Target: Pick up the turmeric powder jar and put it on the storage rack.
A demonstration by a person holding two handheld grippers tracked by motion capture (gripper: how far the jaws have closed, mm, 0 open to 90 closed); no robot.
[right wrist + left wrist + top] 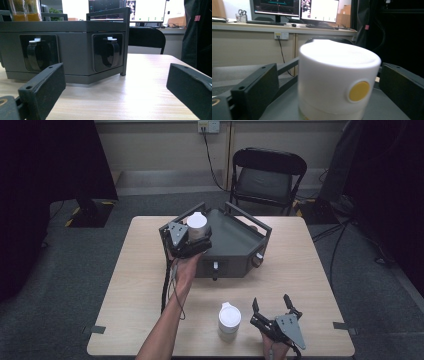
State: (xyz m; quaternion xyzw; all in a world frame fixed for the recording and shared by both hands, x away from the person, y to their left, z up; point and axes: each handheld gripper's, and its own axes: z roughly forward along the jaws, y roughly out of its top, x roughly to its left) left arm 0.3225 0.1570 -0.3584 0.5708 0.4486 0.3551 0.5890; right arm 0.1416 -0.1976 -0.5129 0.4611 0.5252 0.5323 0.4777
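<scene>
A cup with a white lid (197,226) stands on the near left corner of a dark grey tray box (235,245). In the left gripper view the cup (332,75) has a yellow round spot on its lid and sits between the jaws, which stand wide with a gap on the left side. My left gripper (199,236) is open around it. A second white-lidded cup (229,320) stands on the table near the front edge. Just right of it, my right gripper (271,301) rests low, open, with nothing between its jaws (115,82).
The tray box (75,50) has black latches on its front faces and raised rail handles. The wooden table (300,270) has bare room to the right and left. A black folding chair (267,175) stands behind the table.
</scene>
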